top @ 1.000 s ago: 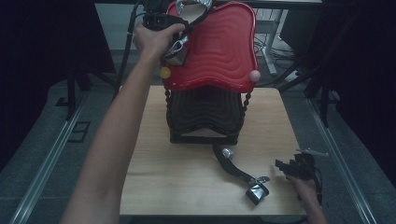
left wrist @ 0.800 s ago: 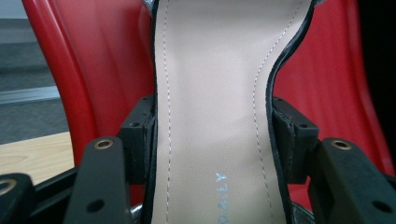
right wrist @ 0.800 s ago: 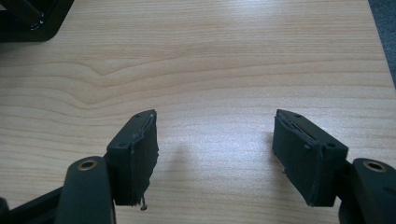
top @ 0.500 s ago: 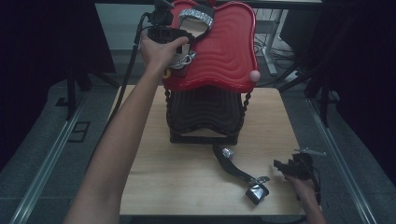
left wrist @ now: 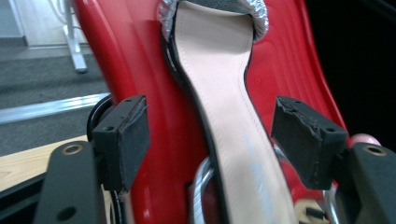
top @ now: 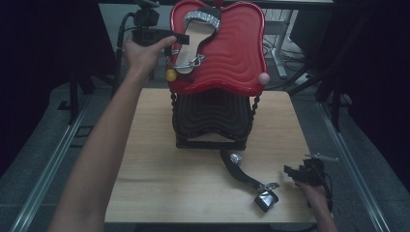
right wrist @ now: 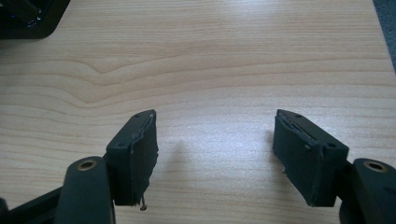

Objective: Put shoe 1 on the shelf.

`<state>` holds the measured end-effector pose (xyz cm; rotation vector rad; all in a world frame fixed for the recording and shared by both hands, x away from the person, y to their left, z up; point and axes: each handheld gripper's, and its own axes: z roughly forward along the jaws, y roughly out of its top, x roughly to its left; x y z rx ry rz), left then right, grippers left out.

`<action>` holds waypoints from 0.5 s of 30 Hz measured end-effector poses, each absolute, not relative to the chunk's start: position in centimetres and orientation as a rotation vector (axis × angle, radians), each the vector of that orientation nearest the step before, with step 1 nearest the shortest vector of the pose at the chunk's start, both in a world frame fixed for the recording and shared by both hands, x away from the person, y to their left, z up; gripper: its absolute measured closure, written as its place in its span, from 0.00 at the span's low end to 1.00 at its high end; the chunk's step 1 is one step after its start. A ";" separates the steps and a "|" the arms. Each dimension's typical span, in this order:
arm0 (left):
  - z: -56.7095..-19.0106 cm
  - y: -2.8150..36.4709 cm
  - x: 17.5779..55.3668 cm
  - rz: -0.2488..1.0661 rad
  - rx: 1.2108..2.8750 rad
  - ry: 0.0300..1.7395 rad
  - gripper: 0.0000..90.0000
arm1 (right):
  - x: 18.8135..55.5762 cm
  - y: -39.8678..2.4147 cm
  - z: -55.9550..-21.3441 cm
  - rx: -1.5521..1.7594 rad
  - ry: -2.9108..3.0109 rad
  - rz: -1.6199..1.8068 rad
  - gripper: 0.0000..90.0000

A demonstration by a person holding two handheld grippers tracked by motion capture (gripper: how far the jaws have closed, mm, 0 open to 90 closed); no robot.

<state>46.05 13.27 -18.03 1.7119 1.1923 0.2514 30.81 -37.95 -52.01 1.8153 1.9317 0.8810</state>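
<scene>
Since the earlier frames, the left claw (top: 180, 39) has been drawing away from the sandal toward the left edge of the red rack, and its jaws have just been opening; in the left gripper view they are standing spread, with the sandal's (left wrist: 224, 107) insole running up between them and neither pad pressing on it.

Nearest the person, the right claw (top: 296, 172) is resting low at the near right corner of the wooden surface (top: 154, 169), the hand behind it; its own view is showing both pads spread wide over bare wood (right wrist: 210, 60), nothing between them. Just to its left, a second black sandal (top: 249, 178) is lying on the surface, heel toward the near edge, strap end toward the rack's foot.

Farther back, a dark wavy stand (top: 212, 118) is sitting mid-surface, carrying the tilted red tray (top: 237, 53) with a yellow knob (top: 170, 75) and a pink knob (top: 263, 78) at its lower corners.

The left arm is reaching long from the bottom left, wrist level, the claw pointing right at the tray's left rim.

The sandal (top: 193, 41) is lying on the red tray's left half, toe up: pale beige insole, black edge, silver glittery toe band, metal ankle ring at the heel.
</scene>
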 end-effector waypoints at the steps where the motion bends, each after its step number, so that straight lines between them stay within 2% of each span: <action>1: -18.2 14.4 45.4 0.241 1.712 1.163 0.33 | 30.8 -38.0 -52.0 1.818 1.929 0.883 0.35; 15: -20.2 21.2 40.3 0.273 1.743 1.112 0.37 | 30.7 -37.5 -51.4 1.796 1.929 0.910 0.37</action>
